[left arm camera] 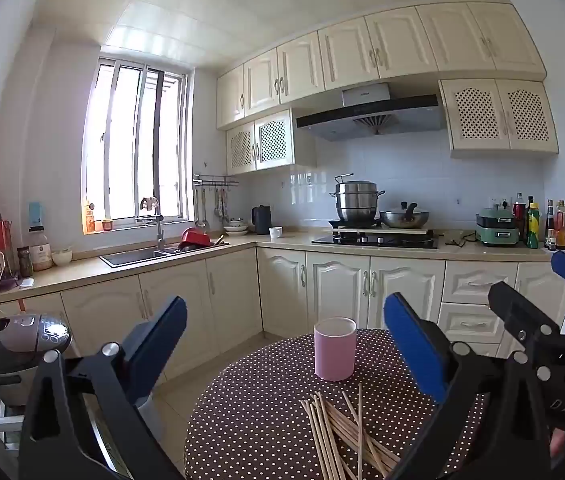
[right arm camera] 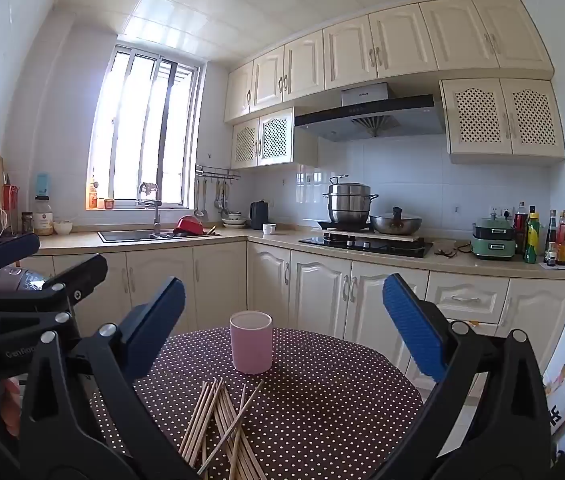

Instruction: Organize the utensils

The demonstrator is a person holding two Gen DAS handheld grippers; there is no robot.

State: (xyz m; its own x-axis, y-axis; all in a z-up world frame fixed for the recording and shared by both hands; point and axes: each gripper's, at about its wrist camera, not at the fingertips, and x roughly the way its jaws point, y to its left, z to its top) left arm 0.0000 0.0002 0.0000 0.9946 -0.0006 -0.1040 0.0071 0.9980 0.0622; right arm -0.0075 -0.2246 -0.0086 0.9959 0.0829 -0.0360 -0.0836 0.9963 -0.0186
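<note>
The biggest risk, as I judge it, is the pink cup (right arm camera: 251,342): it stands upright on the table beyond both grippers, and a stick pushed in at a slant could tip it or shove it toward the far edge. Next, the chopsticks (right arm camera: 218,428) lie criss-crossed in a loose heap just below and ahead of the jaws, so closing on one may drag or scatter its neighbours, or roll some off the near rim. The left gripper (left arm camera: 284,354) and the right gripper (right arm camera: 282,326) both stand wide apart, holding nothing, side by side above the heap. The round table (right arm camera: 342,400) wears a brown polka-dot cloth; beyond it runs a cream kitchen with counter, sink, hob and window.
</note>
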